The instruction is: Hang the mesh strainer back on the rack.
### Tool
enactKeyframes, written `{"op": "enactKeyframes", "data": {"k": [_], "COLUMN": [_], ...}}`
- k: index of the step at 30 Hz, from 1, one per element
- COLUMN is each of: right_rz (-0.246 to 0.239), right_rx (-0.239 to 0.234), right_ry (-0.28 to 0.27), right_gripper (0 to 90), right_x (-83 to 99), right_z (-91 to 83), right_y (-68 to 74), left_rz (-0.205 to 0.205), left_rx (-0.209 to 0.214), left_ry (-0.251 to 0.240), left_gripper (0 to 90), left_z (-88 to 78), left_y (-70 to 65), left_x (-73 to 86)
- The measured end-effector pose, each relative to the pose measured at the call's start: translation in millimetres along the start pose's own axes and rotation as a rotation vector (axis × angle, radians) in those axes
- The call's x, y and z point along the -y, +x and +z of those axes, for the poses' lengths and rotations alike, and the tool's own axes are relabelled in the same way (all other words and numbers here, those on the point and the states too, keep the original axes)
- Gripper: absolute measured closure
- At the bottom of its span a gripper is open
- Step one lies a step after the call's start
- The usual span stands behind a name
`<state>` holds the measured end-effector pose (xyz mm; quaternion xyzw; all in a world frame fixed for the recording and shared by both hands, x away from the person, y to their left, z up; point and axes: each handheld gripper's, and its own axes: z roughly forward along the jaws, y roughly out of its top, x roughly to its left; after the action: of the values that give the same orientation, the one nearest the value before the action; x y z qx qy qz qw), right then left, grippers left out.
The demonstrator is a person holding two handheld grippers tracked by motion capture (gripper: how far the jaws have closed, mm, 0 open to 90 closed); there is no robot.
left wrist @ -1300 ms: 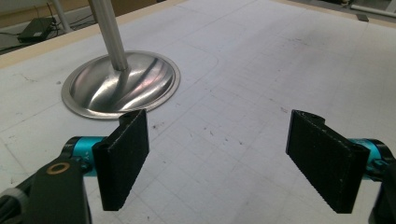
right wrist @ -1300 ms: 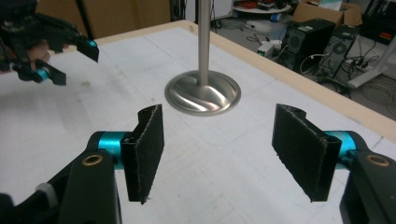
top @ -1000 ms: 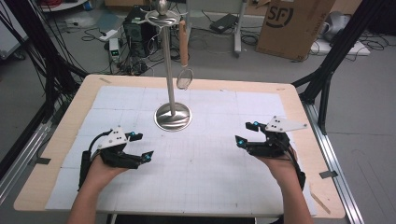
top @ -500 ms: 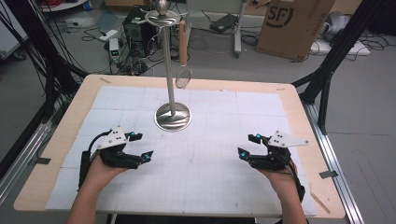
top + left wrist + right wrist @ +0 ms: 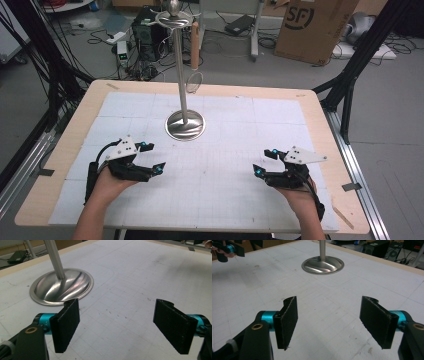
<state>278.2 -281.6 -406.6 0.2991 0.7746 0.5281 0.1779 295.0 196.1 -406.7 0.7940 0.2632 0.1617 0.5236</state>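
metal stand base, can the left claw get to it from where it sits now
Probably yes. The left claw rests on the table with its jaws open and empty, pointing toward the stand base, and only bare mat lies between them.

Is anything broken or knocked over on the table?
No, nothing stands out. The metal stand stands upright on the white mat, and a small ring hangs from its top. Both grippers rest open and empty. The mat just has some small dark scuffs.

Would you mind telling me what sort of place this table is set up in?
Most likely a lab or workshop rigged for recording: a gridded table in a black frame, cables and a computer tower on the floor, and a shipping carton behind.
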Motion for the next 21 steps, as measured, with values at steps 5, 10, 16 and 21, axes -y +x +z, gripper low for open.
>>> {"op": "enactKeyframes", "data": {"k": [5, 10, 16, 21], "right_rz": [0.008, 0.011, 0.016, 0.021], "right_rx": [-0.003, 0.001, 0.01, 0.011], "right_ry": [-0.002, -0.001, 0.017, 0.026], "right_gripper": [28.8, 28.1, 27.6, 27.5], "right_x": [0.5, 1.0, 3.1, 4.7], "right_z": [-0.8, -1.6, -1.0, 0.0], "right_y": [-0.4, -3.2, -5.3, -5.3], "left_rz": [-0.006, -0.001, 0.001, 0.0], "left_rx": [-0.008, -0.003, -0.001, 0.0], "left_ry": [0.007, 0.0, 0.007, -0.004], "left_gripper": [21.9, 21.9, 21.8, 21.8], "left_z": [0.1, 0.3, 1.4, 0.1], "left_y": [0.0, 0.3, 0.4, -0.7], "left_x": [0.7, -0.2, 0.6, -0.2]}}
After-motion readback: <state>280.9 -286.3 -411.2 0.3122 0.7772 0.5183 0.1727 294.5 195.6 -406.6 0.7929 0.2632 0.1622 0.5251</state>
